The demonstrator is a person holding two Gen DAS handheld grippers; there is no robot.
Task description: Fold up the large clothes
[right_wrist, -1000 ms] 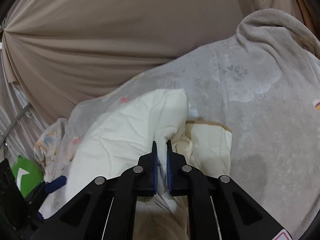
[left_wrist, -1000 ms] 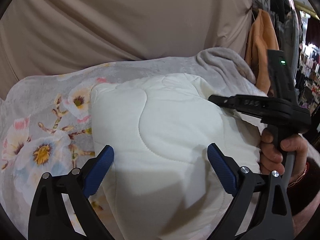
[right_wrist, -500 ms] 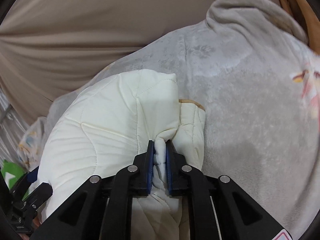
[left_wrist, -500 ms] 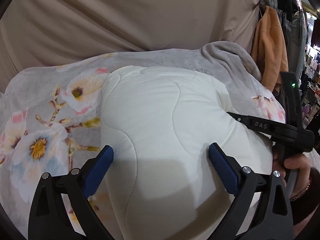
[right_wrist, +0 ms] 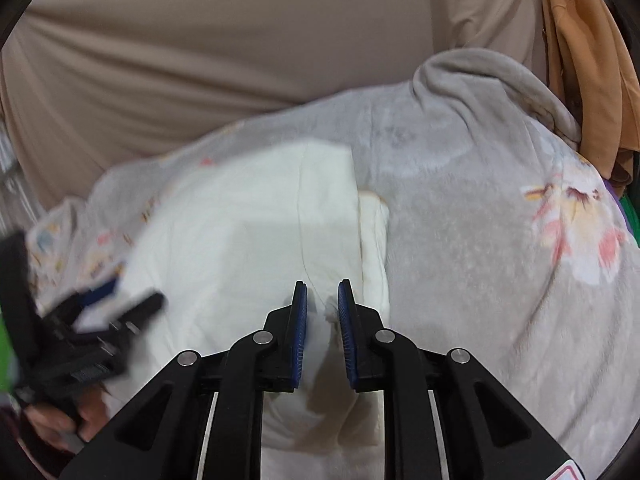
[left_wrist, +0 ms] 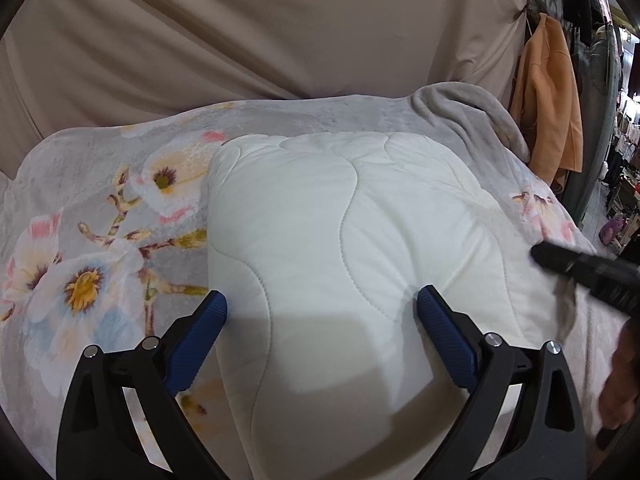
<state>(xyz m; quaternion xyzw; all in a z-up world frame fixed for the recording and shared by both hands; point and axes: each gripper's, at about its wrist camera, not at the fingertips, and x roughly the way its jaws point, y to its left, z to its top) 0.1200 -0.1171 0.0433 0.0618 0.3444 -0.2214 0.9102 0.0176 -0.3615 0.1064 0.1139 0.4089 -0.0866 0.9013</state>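
Even indoor light, fisheye-bent edges, motion blur in right wrist view

The right wrist view is smeared by motion: the left gripper [right_wrist: 100, 312] at its lower left is a dark blur, so how its jaws stand cannot be read there, and the hand [right_wrist: 60, 420] under it is cut by the frame edge. The quilt [right_wrist: 248, 240] has soft, streaked edges, and its near end runs under the right gripper [right_wrist: 322, 300]. In the left wrist view the right gripper [left_wrist: 588, 272] is a blurred black shape cut off at the right edge, its fingers out of frame. The quilt's [left_wrist: 340, 240] near edge leaves the bottom. Small items at far right are too small to tell.
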